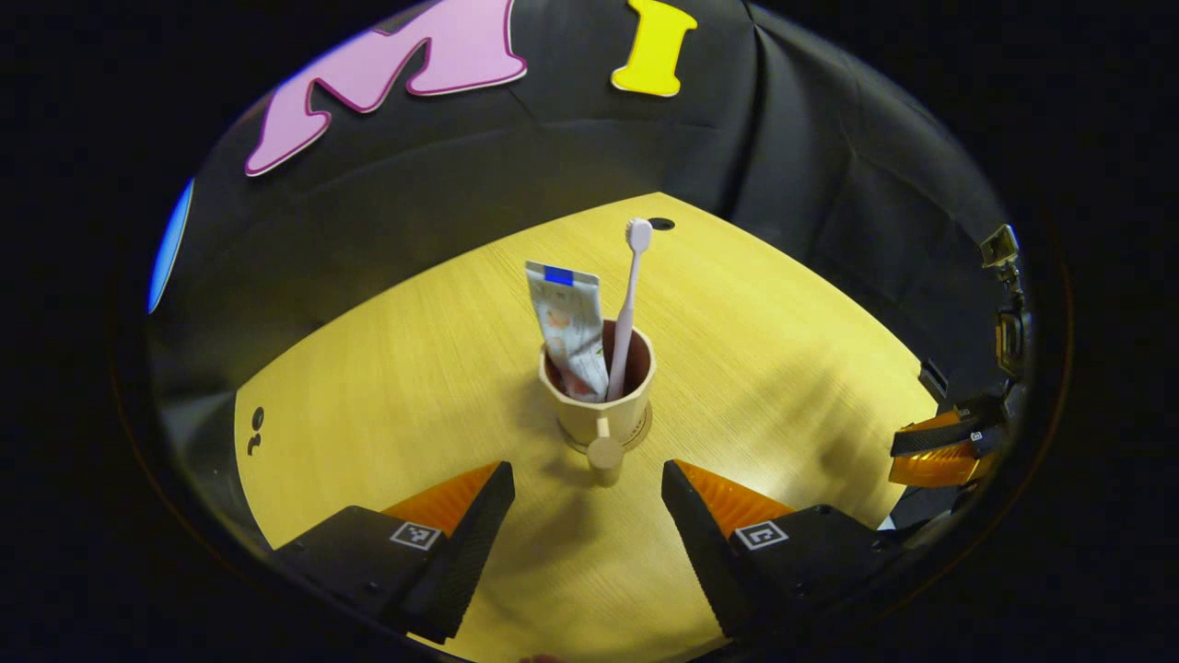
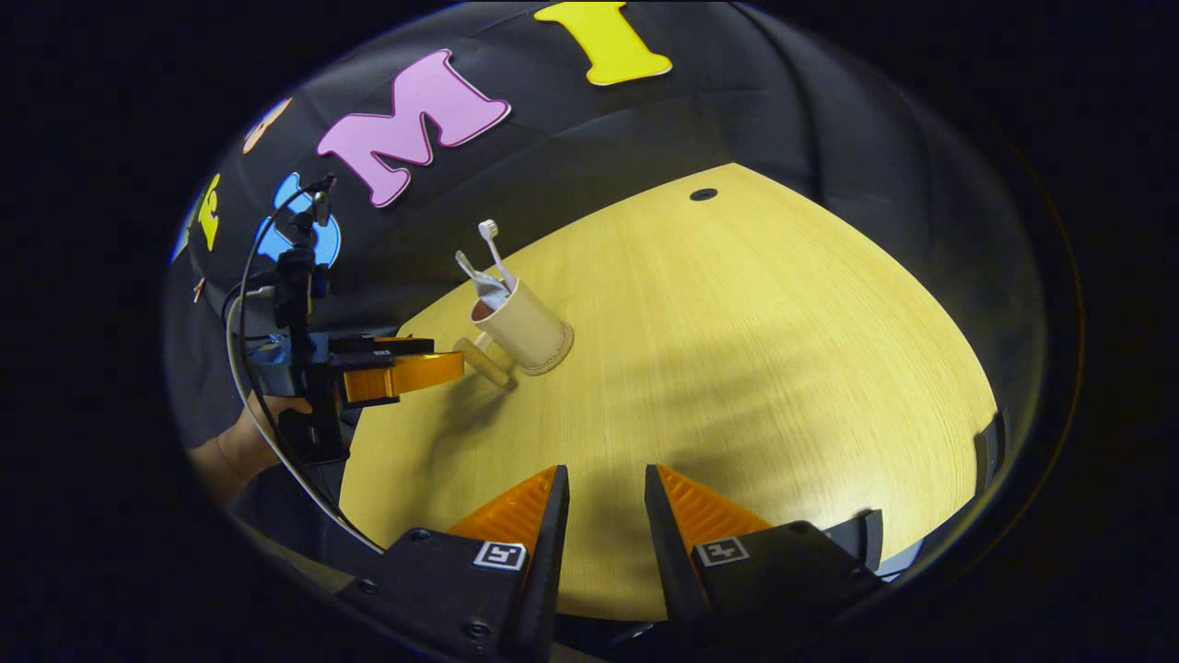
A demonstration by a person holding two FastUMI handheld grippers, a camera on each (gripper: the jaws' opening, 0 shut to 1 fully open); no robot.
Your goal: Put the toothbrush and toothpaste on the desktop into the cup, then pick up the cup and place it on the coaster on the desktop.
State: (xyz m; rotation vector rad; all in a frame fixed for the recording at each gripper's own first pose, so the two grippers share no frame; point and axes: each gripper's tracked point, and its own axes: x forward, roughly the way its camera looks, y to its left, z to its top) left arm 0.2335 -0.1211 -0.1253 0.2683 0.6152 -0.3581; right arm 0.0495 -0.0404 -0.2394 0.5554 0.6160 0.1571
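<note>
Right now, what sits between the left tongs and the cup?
Only the cup's own handle points into the open left tongs; otherwise bare desktop, per the left gripper view.

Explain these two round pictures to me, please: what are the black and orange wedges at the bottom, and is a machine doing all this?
No machine arm here: a person holds a two-finger claw in each hand, and a small camera rides on each one. The wedges are each claw's own fingers.

The left gripper view looks along the left claw, which is open and empty. Just ahead stands a beige cup on a round coaster, its handle pointing at the camera. A toothbrush and a toothpaste tube stand inside it.

The right gripper view looks along the right claw, also open and empty, from farther off on the yellow wooden desktop. There you see the same cup, with the left claw beside its handle.
</note>
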